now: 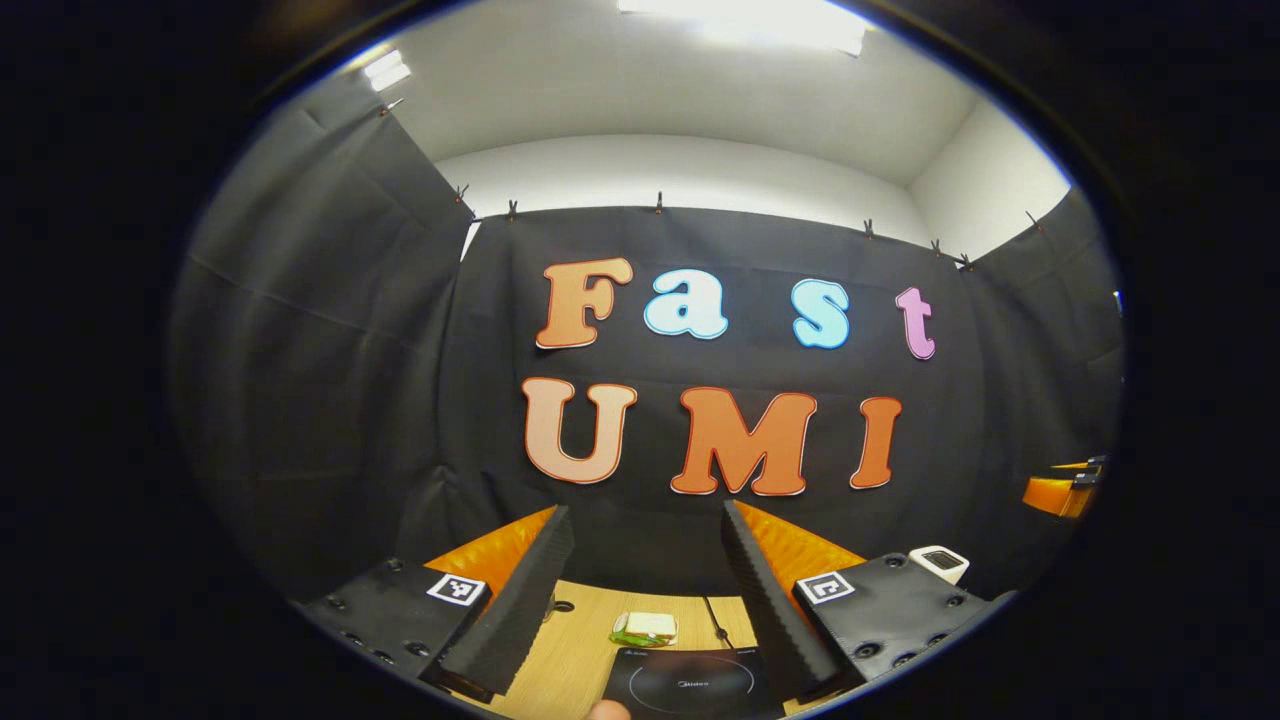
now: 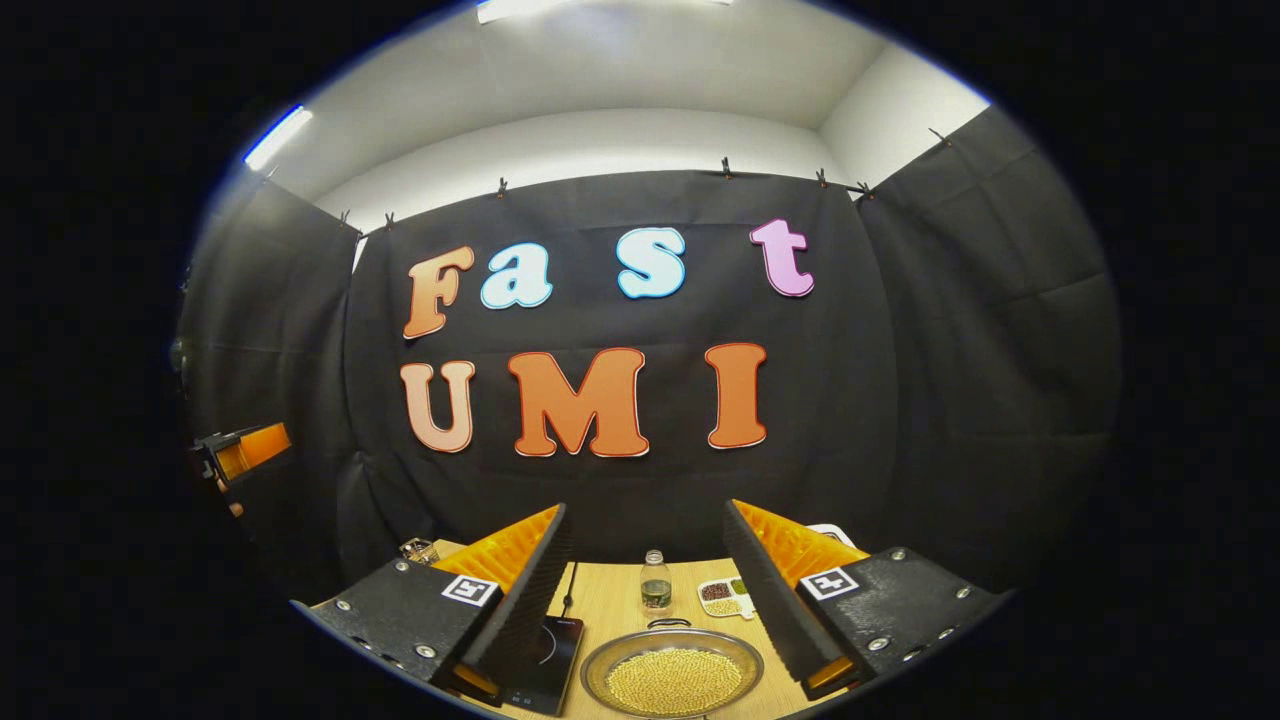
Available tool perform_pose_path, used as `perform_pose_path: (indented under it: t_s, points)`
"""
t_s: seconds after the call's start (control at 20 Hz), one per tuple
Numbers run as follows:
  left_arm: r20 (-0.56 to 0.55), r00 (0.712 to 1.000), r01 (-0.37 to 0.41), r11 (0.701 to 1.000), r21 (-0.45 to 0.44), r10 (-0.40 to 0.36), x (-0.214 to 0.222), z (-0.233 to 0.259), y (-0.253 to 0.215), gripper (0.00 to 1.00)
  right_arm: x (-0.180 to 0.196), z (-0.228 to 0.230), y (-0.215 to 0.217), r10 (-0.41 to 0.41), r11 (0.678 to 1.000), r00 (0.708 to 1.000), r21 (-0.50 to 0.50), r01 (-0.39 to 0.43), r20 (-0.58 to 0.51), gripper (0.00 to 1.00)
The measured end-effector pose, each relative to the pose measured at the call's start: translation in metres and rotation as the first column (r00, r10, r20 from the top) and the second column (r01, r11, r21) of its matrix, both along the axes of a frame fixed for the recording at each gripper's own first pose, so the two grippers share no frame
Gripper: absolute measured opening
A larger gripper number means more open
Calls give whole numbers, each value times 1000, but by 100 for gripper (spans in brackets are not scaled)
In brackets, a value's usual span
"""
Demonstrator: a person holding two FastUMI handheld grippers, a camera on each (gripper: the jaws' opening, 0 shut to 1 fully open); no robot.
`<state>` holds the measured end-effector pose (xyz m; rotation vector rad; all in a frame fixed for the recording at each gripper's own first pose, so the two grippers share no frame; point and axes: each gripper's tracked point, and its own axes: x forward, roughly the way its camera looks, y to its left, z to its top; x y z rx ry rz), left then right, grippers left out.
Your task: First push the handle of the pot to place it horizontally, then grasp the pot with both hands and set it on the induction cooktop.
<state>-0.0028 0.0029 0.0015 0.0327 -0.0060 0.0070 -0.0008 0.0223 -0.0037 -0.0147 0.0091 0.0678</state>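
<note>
The left gripper view is showing the induction cooktop (image 1: 693,683) lying on the counter (image 1: 580,640) between the left claw's (image 1: 645,590) spread fingers. The right gripper view is showing the pot (image 2: 672,672), filled with yellow beads, sitting on the counter just right of the cooktop, with a bottle (image 2: 656,583) behind. The right claw (image 2: 648,590) is hovering level, spread wide, gripping nothing

Small unreadable brand mark on induction cooktop (image 1: 690,680), no other legible text
</note>
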Motion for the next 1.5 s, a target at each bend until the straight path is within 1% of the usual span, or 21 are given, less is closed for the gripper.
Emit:
perform_pose_path:
  t_s: [0.05, 0.1, 0.2, 0.4, 0.45, 0.5, 0.55, 0.6, 0.7, 0.9, 1.1, 1.3, 1.5]
  points:
    - [1, 1000, 0, 1000, -1, 0, -1, 0, 0, 98, -2, 1, 0, 3, 1000, 1000, 2, -3, 5, 89]
    - [2, 1000, 1, 1000, -1, -1, -2, 1, 0, 98, -3, 2, 0, 6, 1000, 1000, 1, -6, 11, 81]
    - [5, 1000, 3, 1000, 0, -3, -2, 2, -1, 98, -4, 2, 1, 13, 1000, 1000, -7, -13, 19, 69]
    - [6, 1000, 15, 1000, -3, -15, -5, 3, -5, 98, -5, -7, 3, 23, 999, 1000, -47, -23, 5, 35]
    - [6, 1000, 20, 1000, -2, -20, -6, 3, -7, 98, -6, -9, 3, 16, 998, 1000, -54, -16, 1, 16]
    - [5, 1000, 24, 1000, -2, -24, -6, 2, -9, 98, -5, -12, 3, 11, 998, 1000, -59, -11, -2, 12]
    - [3, 1000, 28, 1000, -1, -28, -6, 2, -10, 98, -6, -12, 2, 8, 998, 1000, -57, -8, -2, 3]
    - [2, 1000, 30, 1000, 0, -30, -7, 2, -10, 98, -5, -17, 2, 4, 998, 1000, -62, -5, -7, 0]
    - [1, 1000, 29, 1000, 3, -29, -7, 2, -9, 97, -9, -29, 1, -1, 997, 1000, -79, -1, -25, 0]
    - [6, 1000, 27, 1000, 6, -27, -9, 5, -9, 98, -17, -54, 8, 23, 995, 997, -96, -30, -75, 0]
    - [8, 1000, 30, 999, 10, -30, -12, 5, -9, 97, -20, -74, 15, 31, 993, 996, -111, -40, -86, 0]
    - [6, 999, 33, 999, 16, -33, -12, 4, -11, 96, -27, -109, 21, 51, 992, 989, -111, -67, -141, 0]
    - [-13, 999, 33, 999, 15, -33, -12, -2, -11, 96, -33, -148, 23, 64, 991, 976, -101, -87, -210, 0]
